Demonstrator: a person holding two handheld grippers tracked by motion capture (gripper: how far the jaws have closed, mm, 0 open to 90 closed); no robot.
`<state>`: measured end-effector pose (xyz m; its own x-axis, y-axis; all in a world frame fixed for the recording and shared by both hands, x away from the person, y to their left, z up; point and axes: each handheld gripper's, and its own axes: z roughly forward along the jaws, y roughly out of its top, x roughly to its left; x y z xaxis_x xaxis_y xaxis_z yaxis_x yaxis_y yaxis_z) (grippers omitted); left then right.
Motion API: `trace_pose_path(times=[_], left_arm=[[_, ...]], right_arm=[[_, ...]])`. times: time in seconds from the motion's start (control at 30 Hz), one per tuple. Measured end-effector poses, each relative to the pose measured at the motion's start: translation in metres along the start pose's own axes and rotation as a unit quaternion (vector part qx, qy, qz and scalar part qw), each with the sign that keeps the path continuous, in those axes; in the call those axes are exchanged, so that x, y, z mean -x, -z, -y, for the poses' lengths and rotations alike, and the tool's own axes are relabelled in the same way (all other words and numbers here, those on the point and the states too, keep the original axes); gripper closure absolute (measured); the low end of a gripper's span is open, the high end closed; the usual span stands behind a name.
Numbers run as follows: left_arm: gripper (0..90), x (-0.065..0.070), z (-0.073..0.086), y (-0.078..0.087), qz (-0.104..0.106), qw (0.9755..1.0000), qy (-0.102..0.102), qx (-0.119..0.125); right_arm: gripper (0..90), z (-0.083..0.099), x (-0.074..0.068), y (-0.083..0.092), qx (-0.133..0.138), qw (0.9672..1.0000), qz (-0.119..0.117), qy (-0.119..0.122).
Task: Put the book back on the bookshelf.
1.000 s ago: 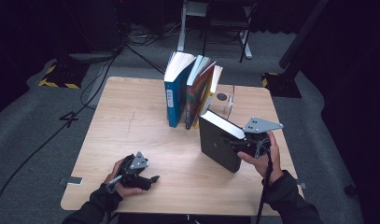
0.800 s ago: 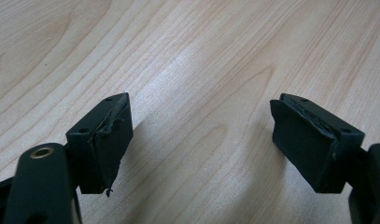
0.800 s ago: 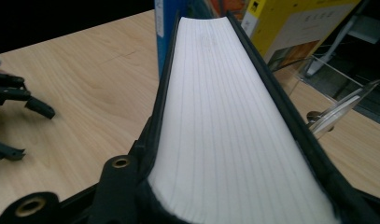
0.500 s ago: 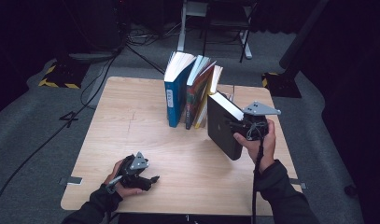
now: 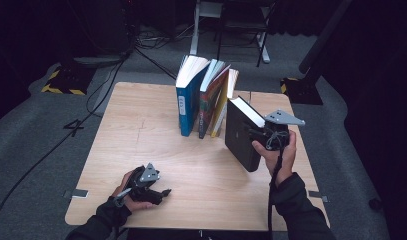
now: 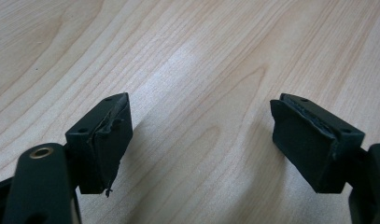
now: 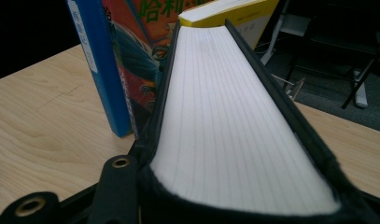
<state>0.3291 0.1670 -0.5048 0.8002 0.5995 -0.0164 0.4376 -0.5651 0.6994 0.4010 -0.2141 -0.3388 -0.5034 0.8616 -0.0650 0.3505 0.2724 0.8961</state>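
Beside the upright books (image 5: 203, 97), the right hand-held gripper (image 5: 258, 135) clamps a black book (image 5: 241, 137) upright for shelving; the left hand-held gripper (image 5: 158, 192) rests open on the tabletop (image 5: 141, 125).

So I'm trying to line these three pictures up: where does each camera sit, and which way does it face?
High view: above the person's side, facing forward and down on the table; both forearms, left gripper, right gripper holding the black book.
Left gripper view: on the left gripper, looking down on bare wood between open fingers.
Right gripper view: on the right gripper, looking along the black book's page edge towards the blue book.
Shared: high and right gripper views both show the black book and blue book.
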Motion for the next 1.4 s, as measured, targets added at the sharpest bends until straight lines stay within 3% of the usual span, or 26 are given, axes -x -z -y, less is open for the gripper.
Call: trace_pose_path(times=[0.1, 0.2, 0.47, 0.7, 0.8, 1.07, 1.27, 1.4], left_arm=[[20.2, 0.000, 0.000, 0.000, 0.000, 1.0000, -0.001, -0.001], [20.2, 0.000, -0.001, 0.000, 0.000, 1.0000, 0.000, -0.001], [20.1, 0.000, -0.001, 0.000, 0.000, 1.0000, 0.000, -0.001], [20.6, 0.001, 0.000, 0.000, -0.001, 1.0000, 0.000, 0.000], [20.7, 0.001, 0.000, 0.000, -0.002, 1.0000, 0.000, 0.000], [20.4, 0.001, -0.001, 0.000, 0.000, 1.0000, 0.001, -0.001], [20.4, 0.001, -0.001, 0.000, 0.000, 1.0000, 0.000, -0.001], [20.4, 0.001, -0.001, 0.000, 0.000, 1.0000, 0.000, -0.001]], right_arm=[[53.7, 0.002, 0.001, 0.003, 0.008, 0.9999, 0.011, 0.001], [53.7, 0.002, 0.003, 0.004, 0.011, 0.9999, 0.008, -0.003], [53.7, -0.009, -0.003, -0.008, 0.013, 0.9997, 0.012, -0.014], [53.7, 0.004, -0.013, -0.008, 0.021, 0.9991, 0.000, -0.037], [53.6, 0.006, -0.014, -0.004, 0.016, 0.9994, -0.001, -0.030], [53.7, 0.008, 0.001, 0.004, 0.025, 0.9986, 0.021, -0.042], [53.7, -0.002, 0.008, -0.003, 0.028, 0.9978, 0.039, -0.046], [53.7, -0.009, 0.011, -0.009, 0.031, 0.9972, 0.039, -0.056]])
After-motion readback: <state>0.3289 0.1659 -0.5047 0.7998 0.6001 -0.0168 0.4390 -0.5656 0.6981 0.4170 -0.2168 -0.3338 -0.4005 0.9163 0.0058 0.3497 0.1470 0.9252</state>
